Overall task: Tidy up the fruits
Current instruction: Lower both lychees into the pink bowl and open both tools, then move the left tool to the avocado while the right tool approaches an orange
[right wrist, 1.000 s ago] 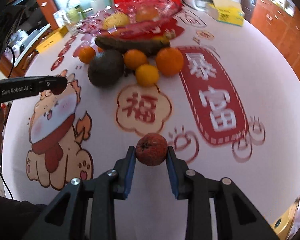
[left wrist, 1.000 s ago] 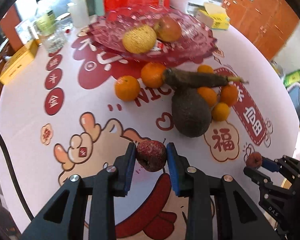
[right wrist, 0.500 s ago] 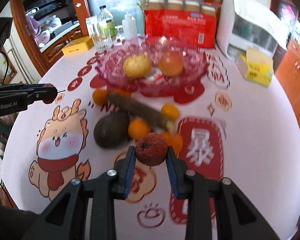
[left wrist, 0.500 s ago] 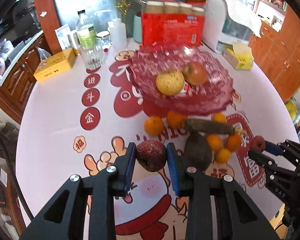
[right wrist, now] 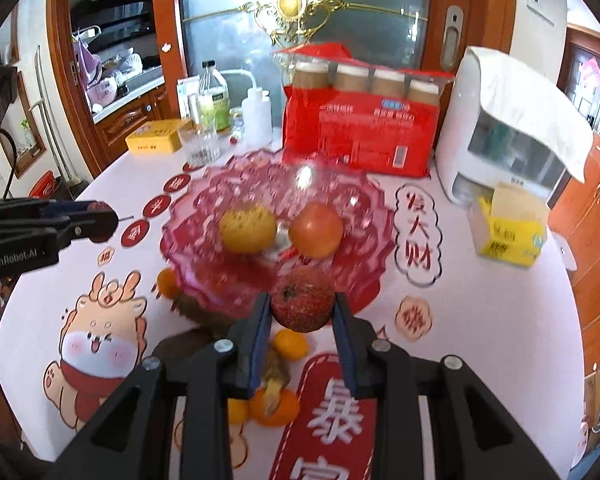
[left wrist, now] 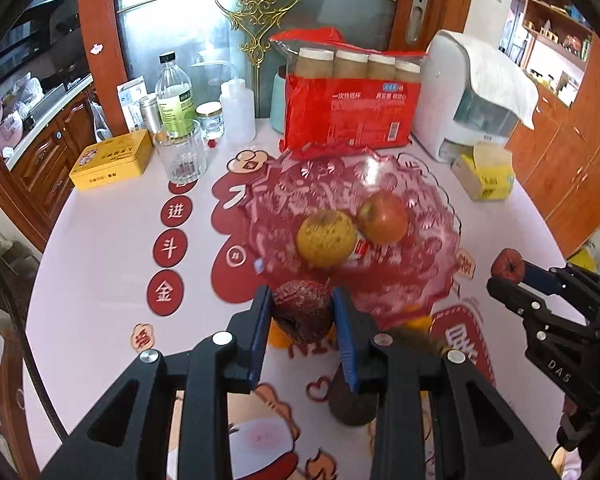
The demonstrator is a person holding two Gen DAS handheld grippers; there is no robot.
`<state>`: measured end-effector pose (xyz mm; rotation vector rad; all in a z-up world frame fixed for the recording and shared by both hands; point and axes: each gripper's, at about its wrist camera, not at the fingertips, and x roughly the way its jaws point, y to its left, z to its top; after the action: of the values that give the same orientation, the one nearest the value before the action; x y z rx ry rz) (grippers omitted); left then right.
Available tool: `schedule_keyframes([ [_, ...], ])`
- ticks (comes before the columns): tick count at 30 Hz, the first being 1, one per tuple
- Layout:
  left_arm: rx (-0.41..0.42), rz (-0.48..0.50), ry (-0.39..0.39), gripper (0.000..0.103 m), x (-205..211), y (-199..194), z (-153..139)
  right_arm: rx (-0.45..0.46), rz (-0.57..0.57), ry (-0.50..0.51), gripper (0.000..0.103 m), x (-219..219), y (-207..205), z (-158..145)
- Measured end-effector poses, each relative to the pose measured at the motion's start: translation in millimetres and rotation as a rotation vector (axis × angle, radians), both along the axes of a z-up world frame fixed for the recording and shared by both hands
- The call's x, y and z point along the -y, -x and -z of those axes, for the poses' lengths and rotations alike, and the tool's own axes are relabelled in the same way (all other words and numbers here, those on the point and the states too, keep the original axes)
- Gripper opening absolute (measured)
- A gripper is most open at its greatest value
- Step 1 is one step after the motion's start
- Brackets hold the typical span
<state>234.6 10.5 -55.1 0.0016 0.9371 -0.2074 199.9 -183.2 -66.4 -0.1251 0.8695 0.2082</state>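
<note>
My left gripper (left wrist: 302,314) is shut on a dark red wrinkled fruit (left wrist: 302,310), held above the table just short of the pink glass bowl (left wrist: 432,208). My right gripper (right wrist: 302,310) is shut on a red wrinkled fruit (right wrist: 303,303), held near the bowl's (right wrist: 372,204) front rim. The bowl holds a yellow pear (left wrist: 326,238) and a red apple (left wrist: 383,218). Below the grippers lie several oranges (right wrist: 290,344), an avocado (left wrist: 352,404) and a brown long fruit (right wrist: 274,372). The right gripper also shows in the left wrist view (left wrist: 512,270), the left one in the right wrist view (right wrist: 100,220).
Behind the bowl stand a red pack of paper cups (left wrist: 352,116), a white appliance (left wrist: 472,112), a glass (left wrist: 180,156), bottles (left wrist: 174,96) and a yellow tin (left wrist: 112,160). A yellow tissue box (left wrist: 486,176) lies at the right. Table edges curve left and right.
Both grippers have risen and moved forward towards the bowl, each still holding its fruit. The loose fruits now lie under and behind the fingertips.
</note>
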Motion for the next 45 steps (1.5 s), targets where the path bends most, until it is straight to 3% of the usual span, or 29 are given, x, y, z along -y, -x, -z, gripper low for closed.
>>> schedule_keyframes([
  [7, -0.001, -0.005, 0.044, 0.029, 13.6, -16.1, 2.4, 0.022, -0.04, -0.03, 0.031, 1.9, -22.9, 2.8],
  [15, -0.047, 0.032, 0.086, 0.03, 29.6, -35.8, 22.9, -0.027, -0.054, -0.073, 0.031, -3.5, -42.2, 26.9],
  [17, -0.06, 0.051, 0.082, 0.039, 34.9, -39.1, 24.9, -0.03, -0.042, -0.087, 0.032, -2.4, -44.4, 30.4],
  [19, -0.038, 0.045, 0.061, 0.063, 37.9, -37.8, 22.8, -0.04, -0.035, -0.087, 0.037, -1.4, -46.6, 33.2],
  [21, -0.014, 0.048, 0.05, 0.071, 38.9, -35.1, 19.2, -0.041, -0.019, -0.079, 0.046, 1.0, -47.7, 34.8],
  [25, -0.015, 0.05, 0.05, 0.077, 36.7, -29.8, 14.9, -0.033, 0.006, -0.093, 0.046, 8.0, -45.8, 30.9],
  [37, -0.082, 0.012, 0.054, 0.079, 24.9, 7.5, 26.6, -0.022, 0.043, -0.131, 0.046, 31.4, -19.4, 10.5],
  [45, -0.159, -0.01, 0.059, 0.081, 16.5, 32.1, 44.1, -0.078, 0.069, -0.18, 0.046, 47.8, 14.6, 21.4],
])
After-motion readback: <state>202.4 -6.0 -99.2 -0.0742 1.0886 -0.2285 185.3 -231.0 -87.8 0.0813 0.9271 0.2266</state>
